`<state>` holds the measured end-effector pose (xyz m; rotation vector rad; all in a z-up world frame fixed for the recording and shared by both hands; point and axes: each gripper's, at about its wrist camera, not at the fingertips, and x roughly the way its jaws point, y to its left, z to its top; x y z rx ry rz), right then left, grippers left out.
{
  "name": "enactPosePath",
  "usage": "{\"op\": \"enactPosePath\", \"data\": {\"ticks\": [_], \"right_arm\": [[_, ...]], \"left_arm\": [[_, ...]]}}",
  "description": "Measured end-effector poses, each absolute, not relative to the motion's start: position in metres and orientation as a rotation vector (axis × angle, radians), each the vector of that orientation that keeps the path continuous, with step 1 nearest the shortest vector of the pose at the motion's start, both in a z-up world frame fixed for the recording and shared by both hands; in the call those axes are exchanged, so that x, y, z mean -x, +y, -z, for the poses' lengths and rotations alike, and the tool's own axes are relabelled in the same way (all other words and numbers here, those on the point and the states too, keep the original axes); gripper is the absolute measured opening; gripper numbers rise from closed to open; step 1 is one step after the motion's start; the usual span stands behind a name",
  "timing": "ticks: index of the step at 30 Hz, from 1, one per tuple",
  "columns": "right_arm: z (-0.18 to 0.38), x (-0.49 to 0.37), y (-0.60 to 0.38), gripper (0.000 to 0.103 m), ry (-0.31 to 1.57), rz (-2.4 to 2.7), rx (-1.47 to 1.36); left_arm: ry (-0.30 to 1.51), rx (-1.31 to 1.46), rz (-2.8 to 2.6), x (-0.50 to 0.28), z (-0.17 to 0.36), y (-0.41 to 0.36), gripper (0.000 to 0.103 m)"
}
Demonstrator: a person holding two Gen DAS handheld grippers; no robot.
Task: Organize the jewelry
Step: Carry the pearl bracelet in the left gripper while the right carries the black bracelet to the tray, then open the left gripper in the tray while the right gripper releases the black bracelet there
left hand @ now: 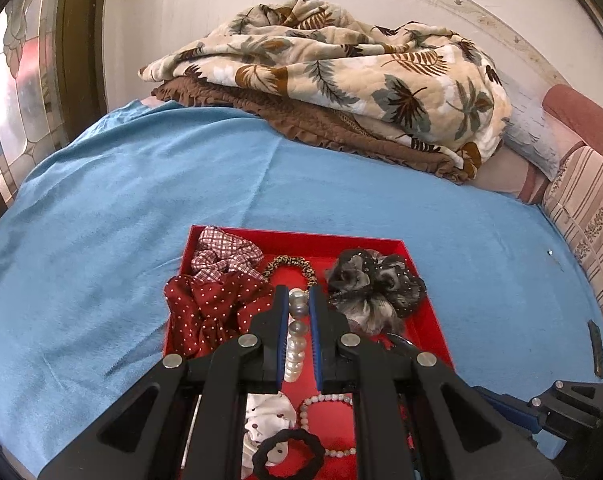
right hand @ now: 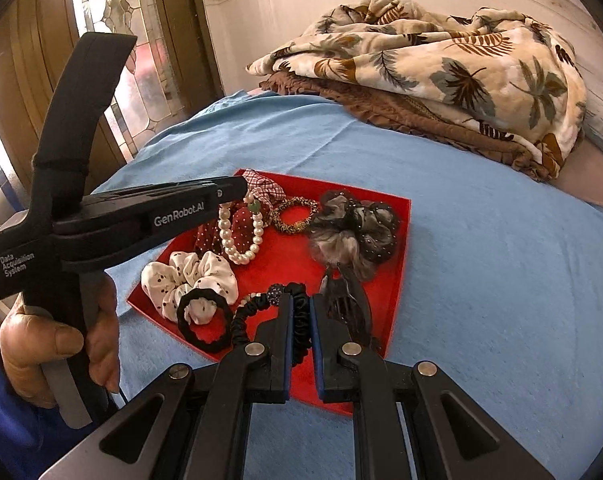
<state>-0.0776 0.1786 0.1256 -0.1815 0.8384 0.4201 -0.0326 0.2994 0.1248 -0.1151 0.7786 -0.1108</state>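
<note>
A red tray [left hand: 301,242] [right hand: 401,248] lies on the blue bedspread and holds hair ties and jewelry. My left gripper [left hand: 299,300] is shut on a pearl bracelet [left hand: 297,336], which hangs from its tip above the tray in the right wrist view [right hand: 239,236]. My right gripper [right hand: 301,308] stands narrowly open around a black ruffled hair band [right hand: 301,320] at the tray's near edge. In the tray lie a red dotted scrunchie [left hand: 209,312], a checked scrunchie [left hand: 225,256], a grey-black scrunchie [right hand: 353,224], a leopard hair tie [right hand: 295,216], a white dotted scrunchie [right hand: 189,280], a black hair ring [right hand: 205,324] and a black hair clip [right hand: 349,300].
A folded leaf-print blanket [left hand: 341,72] on a brown quilt sits at the back of the bed. A striped cushion [left hand: 585,216] lies at the right. A stained-glass door [right hand: 141,40] stands at the left. A pale bead bracelet [left hand: 325,400] lies in the tray.
</note>
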Motion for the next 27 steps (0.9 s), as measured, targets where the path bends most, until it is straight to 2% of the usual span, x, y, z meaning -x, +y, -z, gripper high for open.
{"op": "enactPosePath", "data": {"ticks": [17, 18, 20, 21, 22, 25, 27], "right_arm": [[-0.076, 0.042, 0.182, 0.011, 0.936, -0.381, 0.166], [-0.075, 0.042, 0.181, 0.011, 0.935, -0.378, 0.162], [-0.075, 0.043, 0.180, 0.011, 0.932, -0.381, 0.162], [-0.075, 0.043, 0.181, 0.011, 0.932, -0.381, 0.165], [-0.075, 0.043, 0.181, 0.011, 0.931, -0.380, 0.165], [-0.075, 0.043, 0.181, 0.014, 0.927, -0.382, 0.159], [-0.075, 0.046, 0.180, 0.024, 0.922, -0.390, 0.152]], "left_arm": [[0.879, 0.134, 0.138, 0.007, -0.096, 0.295, 0.010], [0.881, 0.133, 0.141, 0.006, -0.096, 0.294, 0.013], [0.884, 0.134, 0.145, 0.005, -0.095, 0.293, 0.026], [0.881, 0.134, 0.146, 0.005, -0.095, 0.293, 0.036], [0.876, 0.134, 0.146, 0.006, -0.096, 0.292, 0.041], [0.866, 0.147, 0.157, 0.008, -0.098, 0.295, 0.044], [0.858, 0.164, 0.163, 0.009, -0.100, 0.298, 0.048]]}}
